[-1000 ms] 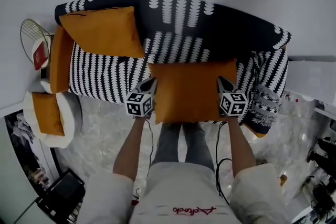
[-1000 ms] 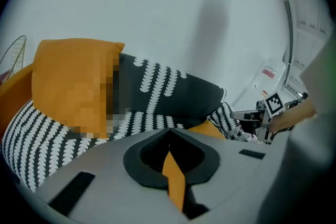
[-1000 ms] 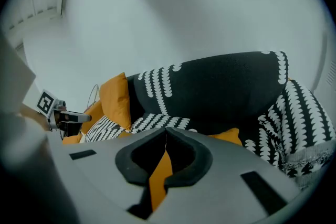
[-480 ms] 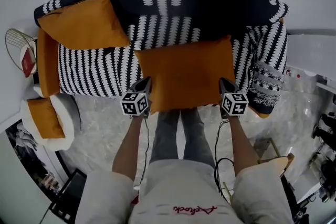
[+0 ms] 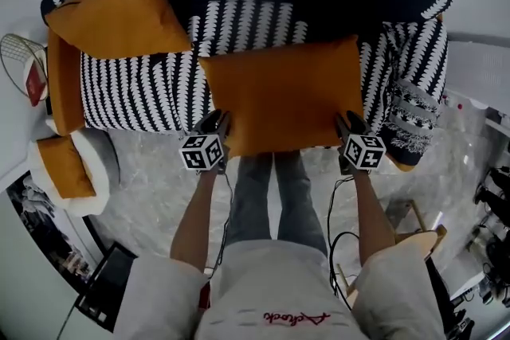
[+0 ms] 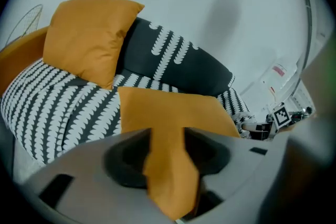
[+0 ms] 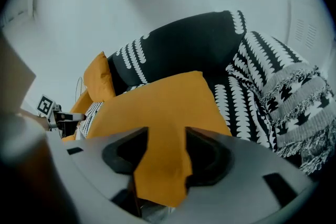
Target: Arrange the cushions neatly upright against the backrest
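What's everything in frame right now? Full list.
sofa: 1, black-white patterned, centre
flat cushion: 1, orange, on seat, middle
upright cushion: 1, orange, left corner, against backrest
armrest: 1, orange, sofa's left end
throw: 1, black-white, sofa's right arm
pouf: 1, pale, floor at left
small cushion: 1, orange, on pouf
wire basket: 1, pale, far left
legs: 2, grey trousers, before sofa
left gripper: 1, grey, flat cushion's near-left corner between jaws that have just been opening
right gripper: 1, grey, near-right corner, jaws likewise
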Available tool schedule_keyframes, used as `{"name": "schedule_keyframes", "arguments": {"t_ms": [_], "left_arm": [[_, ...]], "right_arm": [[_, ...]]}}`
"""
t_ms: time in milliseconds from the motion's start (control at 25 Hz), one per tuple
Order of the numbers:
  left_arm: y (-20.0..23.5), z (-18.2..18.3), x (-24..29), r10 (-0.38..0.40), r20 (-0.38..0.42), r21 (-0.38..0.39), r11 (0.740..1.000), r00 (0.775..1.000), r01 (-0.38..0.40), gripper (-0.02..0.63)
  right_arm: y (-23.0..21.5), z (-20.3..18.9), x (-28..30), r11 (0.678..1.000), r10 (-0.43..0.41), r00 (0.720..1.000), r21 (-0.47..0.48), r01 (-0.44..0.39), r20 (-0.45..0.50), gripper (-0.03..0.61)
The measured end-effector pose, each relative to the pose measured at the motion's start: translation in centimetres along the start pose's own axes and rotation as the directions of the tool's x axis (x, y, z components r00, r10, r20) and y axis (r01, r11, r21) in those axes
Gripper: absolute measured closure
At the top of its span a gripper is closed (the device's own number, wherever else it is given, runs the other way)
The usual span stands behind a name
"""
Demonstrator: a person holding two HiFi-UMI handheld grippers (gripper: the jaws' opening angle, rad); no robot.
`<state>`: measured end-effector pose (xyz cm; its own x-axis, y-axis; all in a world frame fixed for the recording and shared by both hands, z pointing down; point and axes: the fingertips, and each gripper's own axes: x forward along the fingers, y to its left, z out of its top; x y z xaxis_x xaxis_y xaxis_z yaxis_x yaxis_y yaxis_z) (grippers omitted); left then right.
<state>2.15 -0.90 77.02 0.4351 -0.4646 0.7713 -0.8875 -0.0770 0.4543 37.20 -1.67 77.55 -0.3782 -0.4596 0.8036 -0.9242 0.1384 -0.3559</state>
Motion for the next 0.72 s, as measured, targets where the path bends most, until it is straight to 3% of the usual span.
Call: {"name": "schedule_keyframes", "arguments": {"t_ms": [40, 80, 240, 480, 600, 720], "left_arm": [[0.1, -0.3, 0.4, 0.001, -0.026, -0.009, 1.0, 1.0, -0.001, 0.321], [0.2, -0.5, 0.8, 0.002, -0.053, -0.011, 1.0, 0.999, -0.003, 0.27], [0.7, -0.1, 2.1, 0.026, -0.1, -0.011, 1.0, 0.995, -0.028, 0.221], [2.7, -1.4, 4.3, 0.075, -0.19, -0.048, 0.995, 0.979, -0.086, 0.21], [3.6, -2.1, 5.7, 0.062, -0.221, -0.107, 0.99, 0.973, -0.087, 0.202], [3.7, -2.4, 7.0, 0.031, -0.26, -0.112, 0.992, 0.965, -0.062, 0.204]], "right_arm": [[-0.2, 0.0, 0.3, 1.0, 0.008, 1.0, 0.002, -0.008, -0.014, 0.301], [-0.6, 0.1, 0.6, 1.0, 0.006, 1.0, 0.0, -0.006, -0.022, 0.263], [-2.9, 1.1, 1.9, 1.0, -0.019, 0.999, 0.02, 0.02, -0.041, 0.147], [-5.0, -0.1, 5.2, 0.995, 0.044, 0.976, 0.098, -0.024, -0.213, 0.086], [-5.8, -0.3, 6.7, 0.994, 0.048, 0.968, 0.108, -0.022, -0.248, 0.058], [-6.0, -0.7, 7.9, 0.991, 0.079, 0.96, 0.123, -0.047, -0.269, 0.058]]}}
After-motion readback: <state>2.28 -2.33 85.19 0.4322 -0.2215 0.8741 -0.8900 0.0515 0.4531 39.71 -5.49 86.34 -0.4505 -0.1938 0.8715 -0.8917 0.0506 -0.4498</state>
